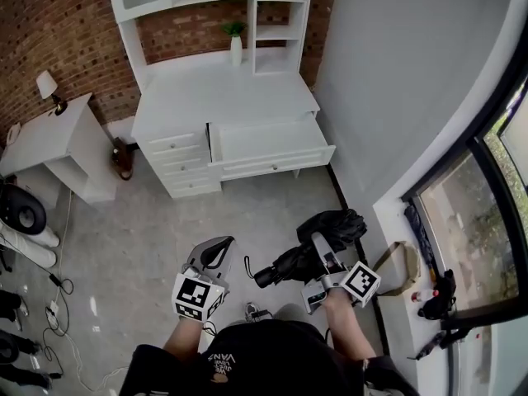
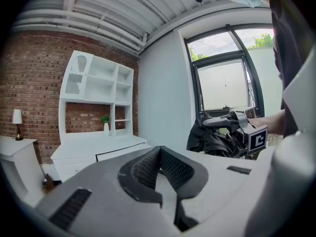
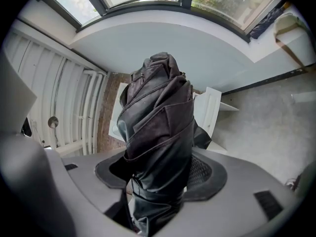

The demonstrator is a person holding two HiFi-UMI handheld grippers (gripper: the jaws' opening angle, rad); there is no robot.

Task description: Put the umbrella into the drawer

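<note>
A black folded umbrella (image 1: 323, 236) is held over the grey floor with my right gripper (image 1: 318, 244) shut on its middle; its handle end (image 1: 264, 277) points left. In the right gripper view the umbrella (image 3: 159, 132) stands clamped between the jaws of that gripper (image 3: 158, 179). My left gripper (image 1: 216, 247) hangs beside it to the left, shut and holding nothing; its pads (image 2: 148, 169) meet in the left gripper view, where the umbrella (image 2: 215, 139) shows at right. The white desk (image 1: 223, 85) stands ahead with its wide drawer (image 1: 272, 143) pulled open.
A stack of small shut drawers (image 1: 181, 163) sits left of the open one. A potted plant (image 1: 236, 41) is on the desk. A white side table (image 1: 49, 139) with a lamp (image 1: 48, 85) stands at left, with cables (image 1: 58, 304) on the floor. A grey wall and window ledge (image 1: 396, 221) run along the right.
</note>
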